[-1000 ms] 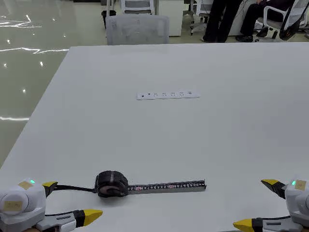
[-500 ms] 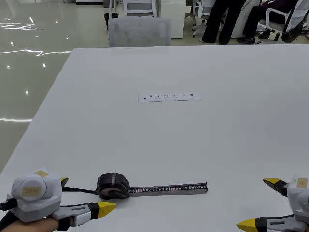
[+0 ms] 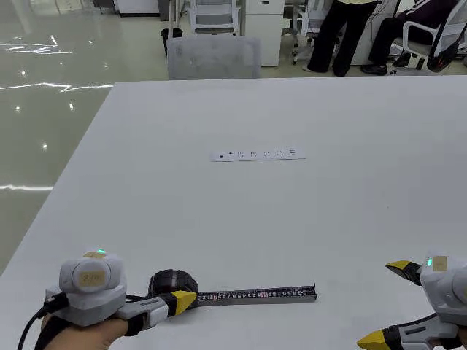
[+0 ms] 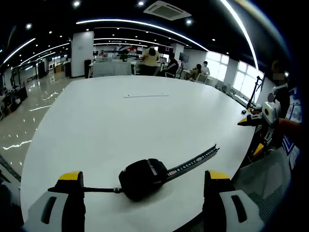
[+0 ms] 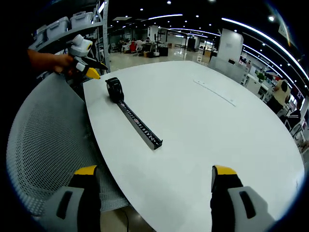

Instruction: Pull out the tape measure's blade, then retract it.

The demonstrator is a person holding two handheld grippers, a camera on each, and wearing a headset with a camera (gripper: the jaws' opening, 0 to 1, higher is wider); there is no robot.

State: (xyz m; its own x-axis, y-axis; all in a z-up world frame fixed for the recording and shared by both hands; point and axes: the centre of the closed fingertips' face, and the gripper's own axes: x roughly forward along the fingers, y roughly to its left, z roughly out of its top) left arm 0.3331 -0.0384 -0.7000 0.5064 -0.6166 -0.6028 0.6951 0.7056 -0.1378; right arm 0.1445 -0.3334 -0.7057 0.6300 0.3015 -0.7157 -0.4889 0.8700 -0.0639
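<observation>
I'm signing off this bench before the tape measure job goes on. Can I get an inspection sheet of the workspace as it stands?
Surface: white table, flat.
Job's things: tape measure case near the front edge; blade pulled out, lying flat.
Clutter: socket strip mid-table; nothing else seen.
Grippers: left gripper open, jaws wide either side of the case, not closed on it; right gripper open, apart from the blade's tip.
Cables: black strap trails from the case; dark cable behind the left gripper.
Surroundings: grey chair at the far edge; people beyond; glossy floor.
</observation>
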